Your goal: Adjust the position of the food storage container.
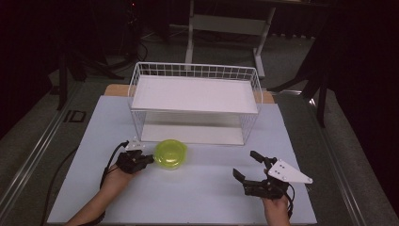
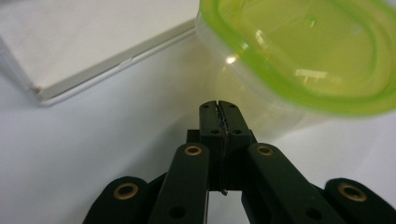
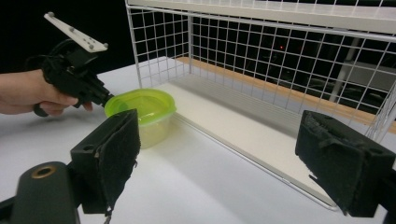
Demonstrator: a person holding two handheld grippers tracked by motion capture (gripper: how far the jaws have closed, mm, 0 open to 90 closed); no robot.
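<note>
Left gripper (image 1: 149, 158), a black two-jaw tool held in the person's left hand (image 1: 115, 176), has its jaws pressed flat together with nothing between them. Its closed tip sits right at the side of the round clear plastic container with a lime-green lid (image 1: 171, 153), at the wall just under the lid's rim; whether it actually touches the container cannot be told. In the left gripper view the shut fingertips (image 2: 218, 112) point at the container's clear wall (image 2: 261, 100) below the green rim, and the right gripper view shows the same tip (image 3: 106, 99) meeting the container's (image 3: 140, 109) far-left edge.

That container stands upright, lid on, on the pale blue-white tabletop (image 1: 197, 188), just in front of the white wire-mesh two-level shelf rack (image 1: 195, 101), close to the left end of the rack's lower white board (image 1: 193, 133) but not on it.

Right gripper (image 1: 245, 165), black with a grey three-cornered plate on top, is well to the right of the container and apart from it, held low over the tabletop in the right hand (image 1: 276, 207). Its jaws stand wide apart and hold nothing; its two padded fingers (image 3: 116, 154) frame the container and the rack's lower board (image 3: 243, 135) in the right gripper view.
</note>
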